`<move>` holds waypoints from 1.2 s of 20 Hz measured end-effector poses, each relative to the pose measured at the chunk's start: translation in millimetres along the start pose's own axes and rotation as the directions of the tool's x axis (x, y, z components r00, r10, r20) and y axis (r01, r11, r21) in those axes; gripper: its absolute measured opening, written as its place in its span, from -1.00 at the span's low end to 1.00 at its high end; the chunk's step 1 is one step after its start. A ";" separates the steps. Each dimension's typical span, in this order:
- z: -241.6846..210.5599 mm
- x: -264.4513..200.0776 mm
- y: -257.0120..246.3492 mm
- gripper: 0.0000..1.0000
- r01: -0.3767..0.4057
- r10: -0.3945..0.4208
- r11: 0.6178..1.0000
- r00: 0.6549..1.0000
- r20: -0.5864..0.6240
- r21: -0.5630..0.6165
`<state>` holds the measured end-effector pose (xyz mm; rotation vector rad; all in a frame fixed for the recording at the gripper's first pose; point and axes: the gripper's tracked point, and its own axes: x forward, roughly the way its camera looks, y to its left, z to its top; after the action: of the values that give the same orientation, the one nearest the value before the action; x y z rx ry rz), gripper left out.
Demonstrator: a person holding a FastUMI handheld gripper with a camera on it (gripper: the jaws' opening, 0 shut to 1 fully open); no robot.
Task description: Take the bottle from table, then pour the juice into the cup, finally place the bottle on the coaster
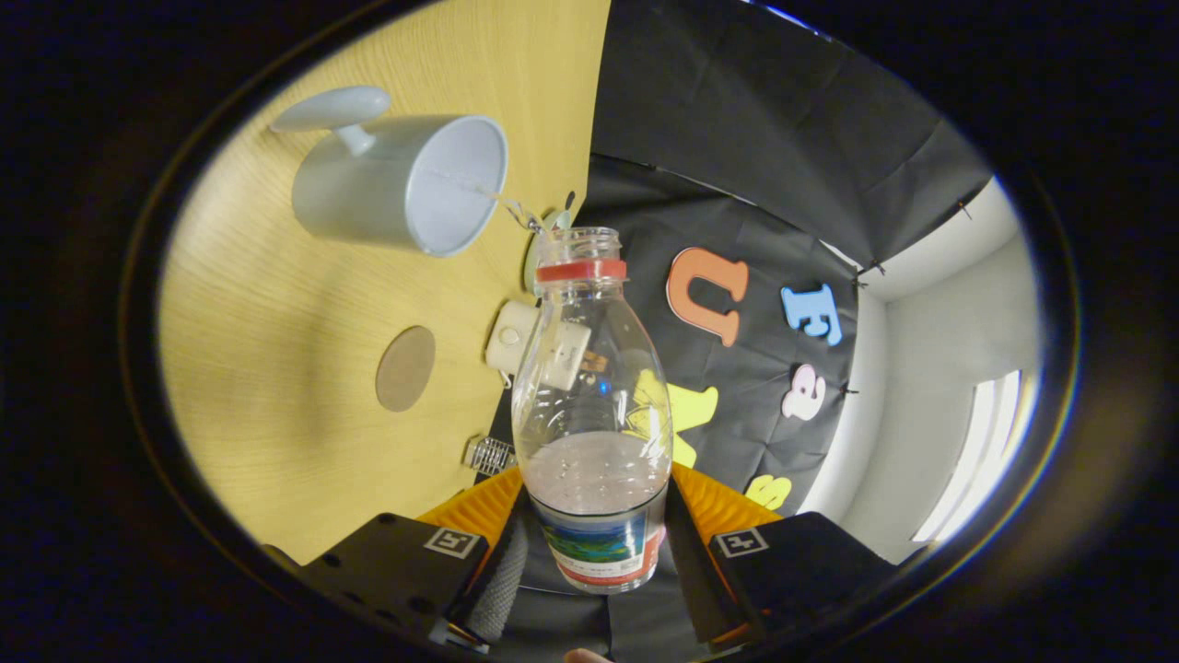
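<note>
My claw grips the bottle between its two fingers, both pressing on the labelled lower part. The whole view is rolled on its side, so the counter stands like a wall beside me: I judge I have tipped the bottle over to pour. Its open mouth, above a red neck ring, points toward the cup, which has a handle and sits on the counter just beyond and to one side of the mouth. A thin clear stream or thread seems to run from the mouth to the cup's rim, though it is too fine to be sure. A little pale juice pools low in the bottle, near my fingers. The coaster, a flat round disc, lies bare on the counter, apart from the cup, waiting for the bottle. A small white box shows behind the bottle
</note>
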<state>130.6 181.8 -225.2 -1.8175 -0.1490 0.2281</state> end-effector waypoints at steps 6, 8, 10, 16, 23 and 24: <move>2.2 1.0 -2.1 0.55 0.003 -0.002 1.000 1.000 0.009 -0.021; 2.0 2.9 -2.9 0.56 0.000 0.000 1.000 1.000 0.008 -0.031; 2.4 3.4 -1.5 0.55 -0.005 0.006 0.999 1.000 0.008 -0.040; 3.9 3.1 -3.9 0.55 -0.009 0.010 0.997 1.000 0.017 -0.082; 5.5 3.7 -8.7 0.55 -0.005 0.007 0.994 1.000 0.021 -0.112; 5.5 3.7 -9.1 0.55 -0.005 0.008 0.993 1.000 0.021 -0.116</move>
<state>133.1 190.1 -218.0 -1.9315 -0.1743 0.2481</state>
